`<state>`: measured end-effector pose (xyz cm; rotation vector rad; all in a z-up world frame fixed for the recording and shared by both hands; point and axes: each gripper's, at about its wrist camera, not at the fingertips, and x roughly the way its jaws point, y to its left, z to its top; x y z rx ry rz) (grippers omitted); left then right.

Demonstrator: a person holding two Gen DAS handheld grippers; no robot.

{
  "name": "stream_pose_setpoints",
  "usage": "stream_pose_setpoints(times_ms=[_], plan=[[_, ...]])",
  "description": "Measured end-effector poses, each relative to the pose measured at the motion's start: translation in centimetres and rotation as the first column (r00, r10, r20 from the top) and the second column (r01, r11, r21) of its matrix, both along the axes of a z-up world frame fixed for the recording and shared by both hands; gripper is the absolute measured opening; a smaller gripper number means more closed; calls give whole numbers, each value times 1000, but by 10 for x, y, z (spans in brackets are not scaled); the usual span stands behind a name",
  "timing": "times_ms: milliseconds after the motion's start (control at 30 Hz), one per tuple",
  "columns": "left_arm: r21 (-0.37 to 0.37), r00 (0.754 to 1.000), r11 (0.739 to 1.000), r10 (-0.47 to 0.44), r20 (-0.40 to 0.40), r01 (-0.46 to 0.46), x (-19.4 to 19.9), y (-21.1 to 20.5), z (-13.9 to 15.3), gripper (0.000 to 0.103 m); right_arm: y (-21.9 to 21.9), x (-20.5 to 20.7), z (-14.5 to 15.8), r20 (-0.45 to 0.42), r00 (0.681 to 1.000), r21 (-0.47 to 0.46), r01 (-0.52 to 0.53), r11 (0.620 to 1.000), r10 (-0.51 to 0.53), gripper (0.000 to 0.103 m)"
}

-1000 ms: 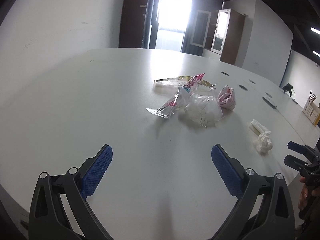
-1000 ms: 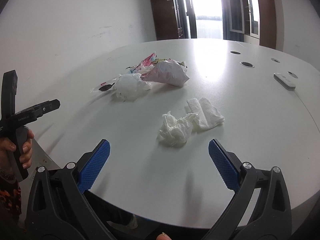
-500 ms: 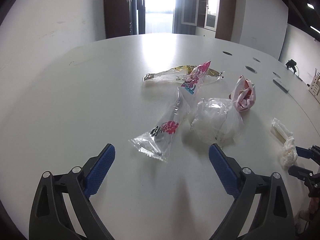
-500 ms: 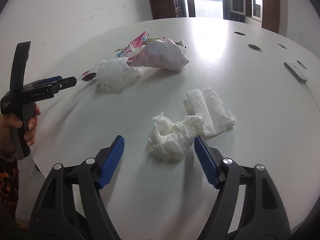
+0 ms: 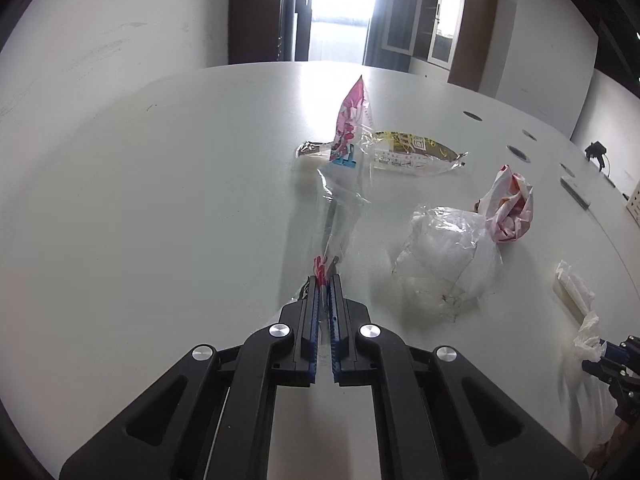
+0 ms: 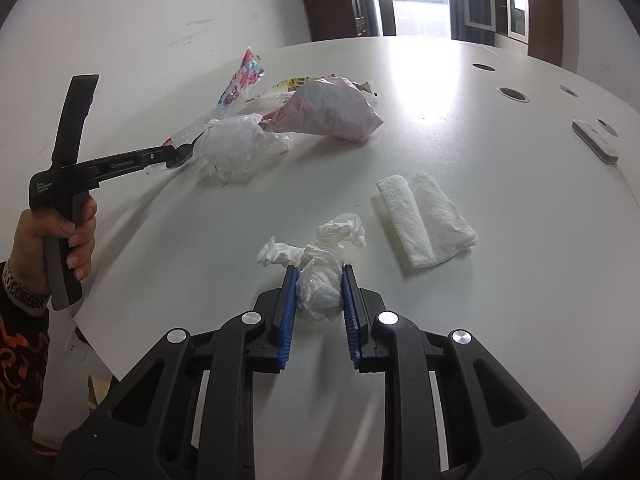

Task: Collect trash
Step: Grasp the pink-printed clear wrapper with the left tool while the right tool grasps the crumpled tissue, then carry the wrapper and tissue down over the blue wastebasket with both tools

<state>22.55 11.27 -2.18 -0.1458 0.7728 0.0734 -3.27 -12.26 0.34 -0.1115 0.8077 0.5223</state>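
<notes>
Two grips are being taken at once on the white table [image 6: 500, 80]; the left gripper [image 5: 325, 280], low and centre in its own view, has its blue pads pressed together on the near end of a long clear wrapper with pink print [image 5: 352, 152], whose far end stands up toward the upper middle of the frame; the right gripper [image 6: 318, 280], low centre in the right view, is closing its jaws on a crumpled white tissue [image 6: 320, 264], which sits between the pads and looks touched on both sides.

Other trash lies near: a crumpled clear bag [image 5: 444, 256] at right of centre, a pink-and-white bag [image 5: 512, 208] just beyond it, a yellow-printed wrapper [image 5: 416, 152] behind the pink one, and a folded paper towel [image 6: 424, 216] right of the tissue.

To do this step well, I would let the right jaws finish squeezing before lifting, since loose tissue compresses and could slip; the left should lift slowly and straight up, because the thin film is held only by its end and the trailing length may drag on the neighbouring wrapper; where the trash is to go is not in view.
</notes>
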Motion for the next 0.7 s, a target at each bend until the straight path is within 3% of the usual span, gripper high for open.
stream_pose_setpoints(times_ms=[167, 467, 700], plan=[[-54, 998, 998, 18, 62, -15, -35, -1, 16, 3, 5, -15, 6, 37, 999, 11, -15, 1000, 14, 20], [-47, 991, 998, -34, 126, 41, -94, -25, 38, 3, 6, -40, 14, 84, 996, 38, -36, 999, 33, 20], [-85, 984, 991, -87, 158, 101, -135, -51, 45, 3, 2, -60, 17, 112, 993, 81, -45, 996, 35, 20]])
